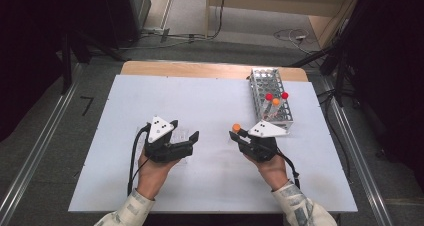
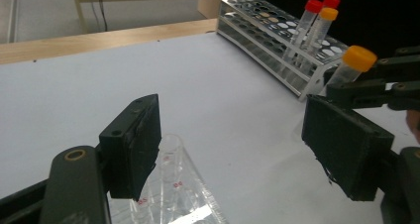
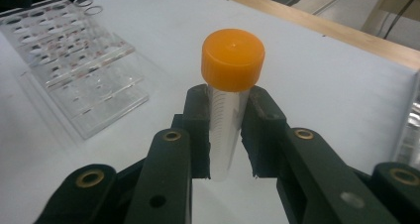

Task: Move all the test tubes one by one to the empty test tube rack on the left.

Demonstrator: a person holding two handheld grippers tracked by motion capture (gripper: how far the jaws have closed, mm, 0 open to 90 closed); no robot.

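Note:
My right gripper [image 3: 228, 112] is shut on a clear tube with an orange cap [image 3: 233, 59], holding it just below the cap. In the high view this tube [image 1: 236, 128] sticks out toward the left from the right gripper [image 1: 241, 136], at the table's middle right. My left gripper [image 2: 233, 130] stands open with wide jaws above a flat clear plastic rack [image 2: 178, 194] with red marks. Its left jaw hangs over the rack and nothing is pressed between the pads. In the high view the left gripper [image 1: 184, 131] sits left of centre.
A metal tube rack [image 1: 262, 81] stands at the back right of the white table [image 1: 200, 101], holding two red-capped tubes [image 1: 269, 96] and one orange-capped tube [image 1: 276, 101]. The clear rack [image 3: 74, 70] lies flat beside the left hand. The floor has cables.

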